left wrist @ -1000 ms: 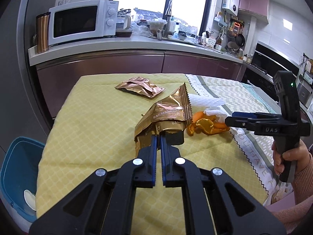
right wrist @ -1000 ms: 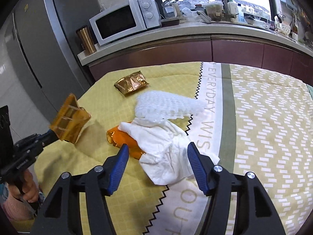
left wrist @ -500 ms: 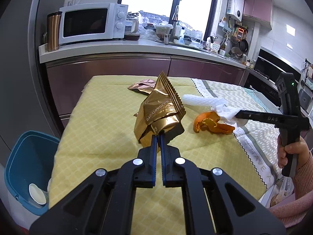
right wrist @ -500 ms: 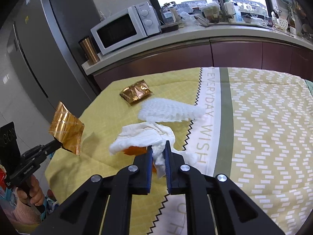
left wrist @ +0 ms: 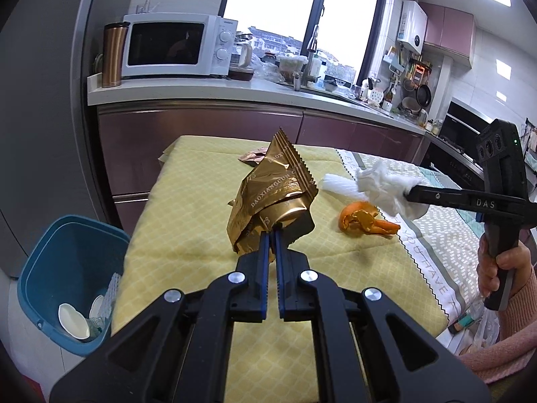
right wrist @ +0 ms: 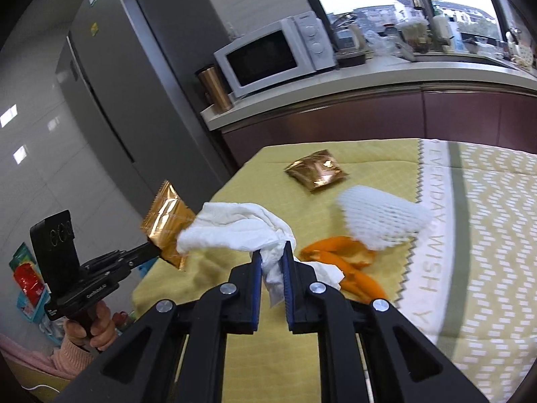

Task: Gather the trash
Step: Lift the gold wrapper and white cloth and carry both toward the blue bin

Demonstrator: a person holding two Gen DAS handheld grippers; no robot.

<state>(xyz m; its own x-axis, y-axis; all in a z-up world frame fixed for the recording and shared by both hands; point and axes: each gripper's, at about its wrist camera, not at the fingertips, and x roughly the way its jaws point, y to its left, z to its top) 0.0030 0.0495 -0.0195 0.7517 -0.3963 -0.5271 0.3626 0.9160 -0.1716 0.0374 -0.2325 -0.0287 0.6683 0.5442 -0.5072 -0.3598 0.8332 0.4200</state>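
Trash is in both grips: the left tool (left wrist: 272, 235) is pinched tight on a gold snack wrapper (left wrist: 272, 198) held above the yellow-clothed surface (left wrist: 188, 208), and the right tool (right wrist: 272, 252) is clamped on a crumpled white tissue (right wrist: 241, 225), also clear of the cloth. Orange peel (right wrist: 339, 252), a white foam fruit net (right wrist: 382, 215) and a second gold wrapper (right wrist: 317, 171) lie on the cloth. The blue bin (left wrist: 67, 262) stands on the floor beside the surface's left edge. Risk: the tissue is caught only by a thin fold, so a quick swing could tear it or shake it loose short of the bin. The slick, springy wrapper may likewise slip, or catch the rim and fall outside.
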